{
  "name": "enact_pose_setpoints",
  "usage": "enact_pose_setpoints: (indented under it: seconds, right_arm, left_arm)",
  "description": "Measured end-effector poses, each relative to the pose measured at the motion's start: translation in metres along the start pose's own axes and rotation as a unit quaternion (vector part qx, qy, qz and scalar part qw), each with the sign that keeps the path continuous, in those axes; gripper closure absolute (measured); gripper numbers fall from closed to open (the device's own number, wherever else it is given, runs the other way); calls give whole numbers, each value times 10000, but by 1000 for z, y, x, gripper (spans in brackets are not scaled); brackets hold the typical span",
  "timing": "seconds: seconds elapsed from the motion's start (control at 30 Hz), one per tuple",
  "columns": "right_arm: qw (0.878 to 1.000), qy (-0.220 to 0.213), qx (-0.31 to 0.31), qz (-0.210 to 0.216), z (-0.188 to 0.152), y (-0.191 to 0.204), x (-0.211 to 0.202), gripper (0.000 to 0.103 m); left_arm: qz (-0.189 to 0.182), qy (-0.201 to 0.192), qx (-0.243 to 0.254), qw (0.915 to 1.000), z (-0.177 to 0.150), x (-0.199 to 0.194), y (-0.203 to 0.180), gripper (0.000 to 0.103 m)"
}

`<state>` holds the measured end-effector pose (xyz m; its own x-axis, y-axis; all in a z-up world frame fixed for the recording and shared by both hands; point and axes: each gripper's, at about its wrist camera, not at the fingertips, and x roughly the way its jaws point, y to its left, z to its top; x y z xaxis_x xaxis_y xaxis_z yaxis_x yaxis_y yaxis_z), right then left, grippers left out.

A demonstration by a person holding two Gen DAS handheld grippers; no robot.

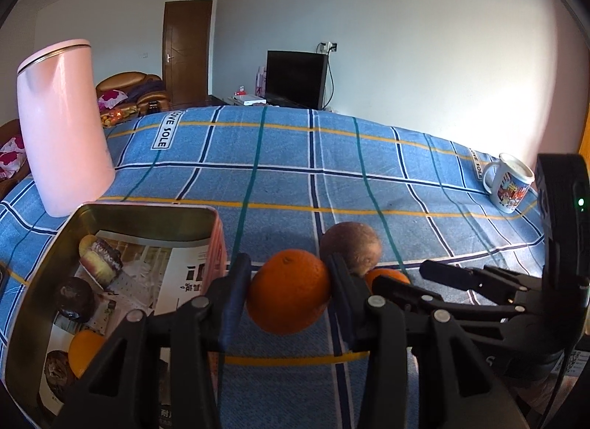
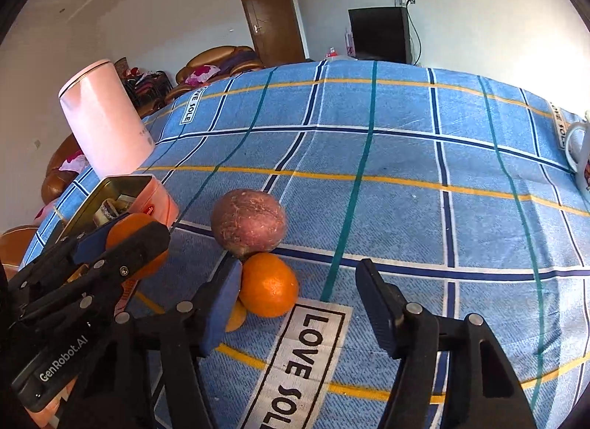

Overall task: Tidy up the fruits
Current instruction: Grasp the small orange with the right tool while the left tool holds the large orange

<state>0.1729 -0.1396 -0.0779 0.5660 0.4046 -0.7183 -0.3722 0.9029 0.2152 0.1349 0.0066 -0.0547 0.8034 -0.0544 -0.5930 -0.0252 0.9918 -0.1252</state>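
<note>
Clearly clamped between the blue pads of the left gripper (image 1: pixel 289 290): 1 orange (image 1: pixel 288 290), lifted off the checked blue cloth (image 1: pixel 368 170) and hanging just beside the open metal tin (image 1: pixel 147 213). Inside the tin, on printed paper: 1 more orange fruit (image 1: pixel 85 351), 2 dark round pieces and a cut purple-and-yellow piece. On the cloth right of the held fruit, near the front edge: a brownish round fruit (image 2: pixel 247 219) touching a second orange (image 2: pixel 268 285), with a smaller orange piece (image 2: pixel 236 316) tucked below. Right gripper (image 2: pixel 295 305) jaws apart, left pad against the second orange, right pad well clear of it, nothing pinched. Toward the cloth's left edge behind the tin: a tall pink canister (image 1: pixel 64 126). Near the right edge: a printed mug (image 1: pixel 510 183).
</note>
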Motion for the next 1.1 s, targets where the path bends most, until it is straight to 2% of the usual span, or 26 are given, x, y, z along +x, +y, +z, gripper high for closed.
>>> enact_pose_setpoints:
  seconds: [0.1,0.17,0.3,0.4,1.1]
  right_arm:
    - [9992,192,88,329,-1,-1,6,39]
    - [9991,186,-19,381,-1,5,5,46]
    - [9985,121,-173,504,-3,13,1,69]
    - [9991,21,-274,336,-5,17,-6,69]
    - [9891,-1362,-557,106,-15,24,-60,70]
  left_arm:
    - [-7,-7,-42,10000,-1,-1,3,59]
    - [-3,-8,-42,10000,-1,-1,2,59]
    - [-18,-54,-72,10000,-1,-3,4,59]
    - [-44,-131,-106,9998,-1,-6,5,59]
    - [155,-660,94,9977,-5,-25,-2,59]
